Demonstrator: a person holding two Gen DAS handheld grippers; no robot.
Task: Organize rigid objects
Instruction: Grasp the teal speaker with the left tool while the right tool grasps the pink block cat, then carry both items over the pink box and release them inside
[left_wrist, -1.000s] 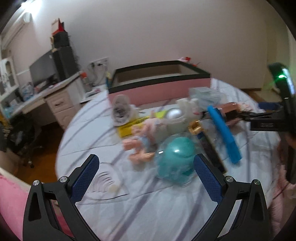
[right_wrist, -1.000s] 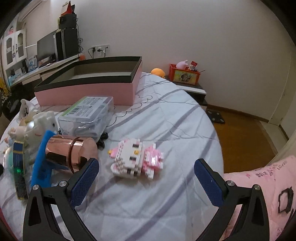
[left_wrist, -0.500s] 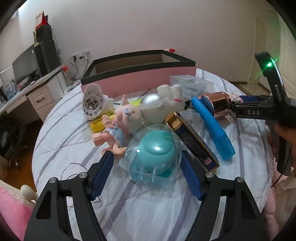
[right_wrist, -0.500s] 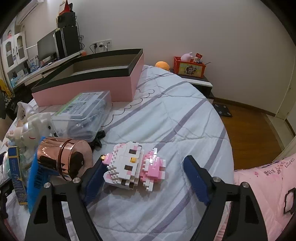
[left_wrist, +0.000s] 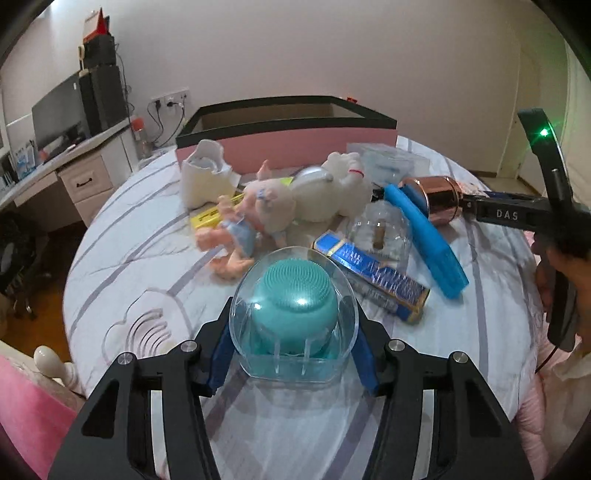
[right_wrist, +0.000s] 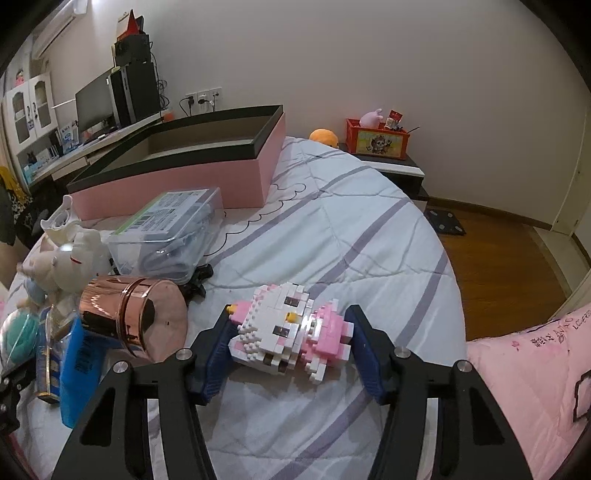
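Note:
A clear domed case (left_wrist: 295, 314) with a teal round brush inside stands on the striped bedspread. My left gripper (left_wrist: 292, 326) has its jaws closing around it, and both blue pads touch the case's sides. A pink-and-white block cat figure (right_wrist: 291, 332) lies on the bed between the fingers of my right gripper (right_wrist: 288, 325). Those jaws are closing too, with the pads against the figure's ends. An open pink box with a black rim (right_wrist: 184, 173) sits further back on the bed.
Left of the block figure lie a copper cylinder (right_wrist: 136, 314), a blue flat piece (left_wrist: 424, 240), a blue-and-gold carton (left_wrist: 373, 280) and a clear lidded tub (right_wrist: 170, 229). A doll (left_wrist: 236, 236) and a white plush (left_wrist: 332, 195) lie behind the case. Desk at left, nightstand at right.
Both grippers came down and forward over their objects. Their jaws went from wide open to closed in against the domed case and the block figure.

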